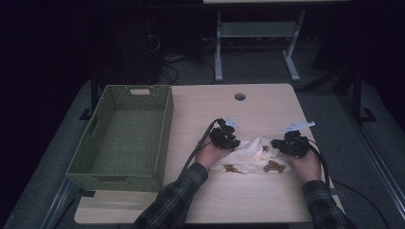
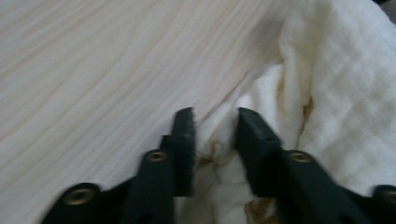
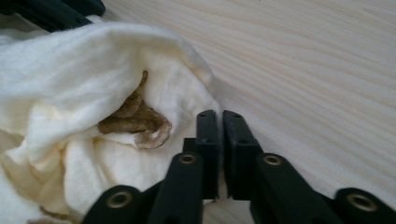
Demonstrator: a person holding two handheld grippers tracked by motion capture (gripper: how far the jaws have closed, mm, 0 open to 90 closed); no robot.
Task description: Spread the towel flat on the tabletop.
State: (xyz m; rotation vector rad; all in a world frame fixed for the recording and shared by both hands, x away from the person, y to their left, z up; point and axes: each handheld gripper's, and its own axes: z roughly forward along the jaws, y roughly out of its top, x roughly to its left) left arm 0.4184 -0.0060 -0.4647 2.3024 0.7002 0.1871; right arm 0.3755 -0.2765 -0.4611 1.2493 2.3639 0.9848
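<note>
We see a crumpled cream cloth [image 1: 250, 155] with brown patches lying on the tabletop [image 1: 248, 112], right of centre in the high view. The left tongs [image 2: 215, 126] stand narrowly parted with a fold of the cloth pinched between them. The right tongs [image 3: 219, 122] are pressed nearly together at the cloth's edge; whether they grip fabric, we cannot tell. A green basket [image 1: 95, 164] sits at left.

Dim lab/workroom: bare wood desk [image 1: 267, 200] w/ cable hole, loose cables [image 1: 167, 67] on floor, metal bench frame [image 1: 255, 43].
</note>
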